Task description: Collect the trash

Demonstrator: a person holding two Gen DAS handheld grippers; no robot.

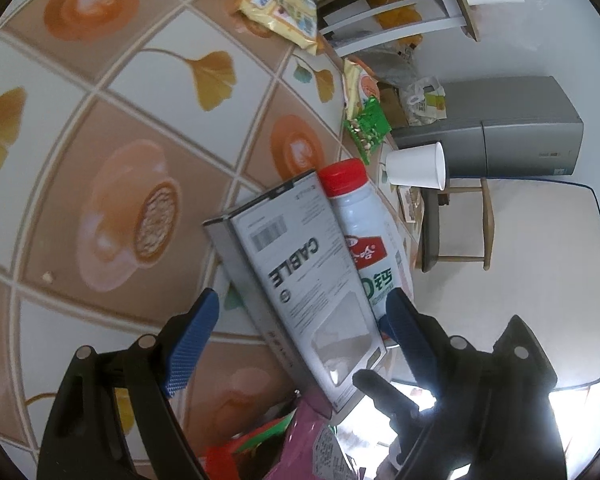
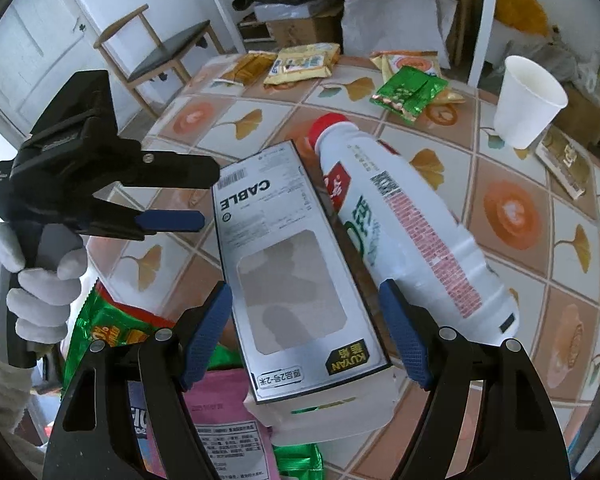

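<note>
Your right gripper straddles the box, jaws spread, nothing pinched; bottle, cup and wrappers ahead remain uncollected.

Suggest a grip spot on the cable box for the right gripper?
Probably across the cable box near end, from above. It lies flat, long sides parallel; the open right gripper already straddles its width. The white bottle leans against the far right edge, so stay low.

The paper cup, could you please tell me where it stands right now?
In the right wrist view, the paper cup stands upright at the table's far right, beyond the white bottle and right of the green wrapper.
</note>
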